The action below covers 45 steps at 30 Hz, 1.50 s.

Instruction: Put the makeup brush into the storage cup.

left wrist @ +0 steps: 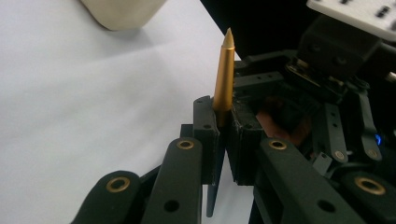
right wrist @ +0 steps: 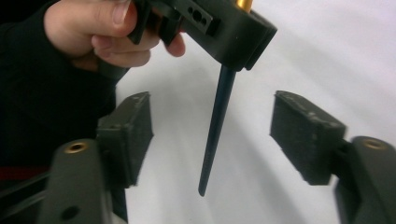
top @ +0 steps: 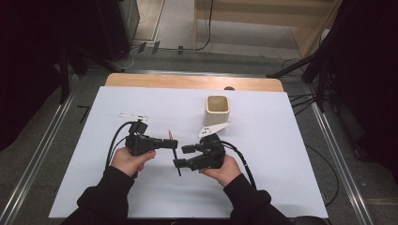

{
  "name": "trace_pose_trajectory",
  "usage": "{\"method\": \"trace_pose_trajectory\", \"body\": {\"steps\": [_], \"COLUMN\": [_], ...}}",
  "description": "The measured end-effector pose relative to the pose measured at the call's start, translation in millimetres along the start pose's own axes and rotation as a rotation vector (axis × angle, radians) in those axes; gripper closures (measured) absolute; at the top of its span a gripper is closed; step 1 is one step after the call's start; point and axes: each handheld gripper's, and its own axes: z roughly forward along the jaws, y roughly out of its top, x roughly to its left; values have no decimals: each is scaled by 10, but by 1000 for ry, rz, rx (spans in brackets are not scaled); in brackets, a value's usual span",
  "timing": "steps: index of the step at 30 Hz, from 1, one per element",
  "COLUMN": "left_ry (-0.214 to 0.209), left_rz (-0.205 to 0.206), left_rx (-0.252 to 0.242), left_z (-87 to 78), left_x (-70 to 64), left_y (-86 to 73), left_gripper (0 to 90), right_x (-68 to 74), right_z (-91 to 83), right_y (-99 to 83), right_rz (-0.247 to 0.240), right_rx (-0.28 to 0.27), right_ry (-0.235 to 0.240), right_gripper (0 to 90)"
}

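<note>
Two hands come in from the near edge of the table, each in a dark sleeve, each holding one gripper. The left gripper has its jaws pressed together on a single pen, gripped partway along its length: in the left gripper view the gold, pointed end stands up above the jaws, and in the right gripper view the dark tapered barrel hangs below them with its tip free in the air above the white surface. The right gripper faces it from the other side with its jaws spread wide, one on either side of the dark barrel and well clear of it (nothing is in its grasp). Farther back stands one cream cup, upright with its mouth open, set apart from both grippers. To the left of it, one small pale thing lies flat on the table, too small to make out.
</note>
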Motion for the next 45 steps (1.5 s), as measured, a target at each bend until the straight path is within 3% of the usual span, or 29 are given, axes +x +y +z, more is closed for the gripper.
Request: {"method": "trace_pose_trajectory", "body": {"steps": [3, 4, 6, 10, 15, 30, 45], "left_ry": [-18, -21, -34, -89, -109, -93, -94], "left_rz": [43, 51, 69, 84, 102, 137, 137], "left_rx": [30, 38, 49, 78, 87, 79, 56], "left_z": [-12, -15, -22, -14, 16, 54, 41], "left_x": [-26, -33, -35, -26, -34, -52, -53], "left_y": [15, 17, 19, 25, 31, 17, 22], "left_gripper": [833, 833, 832, 830, 830, 830, 829], "right_x": [-3, -9, -19, -71, -74, -68, -63], "right_z": [15, 30, 36, 42, 64, 119, 96], "right_y": [-7, -21, -32, -86, -106, -114, -90], "right_rz": [5, 3, 2, 52, 45, 79, 92], "right_rx": [6, 8, 2, -31, -38, -32, -39], "right_ry": [11, 39, 49, 87, 81, 102, 100], "right_gripper": [281, 314, 351, 447, 546, 818, 836]}}
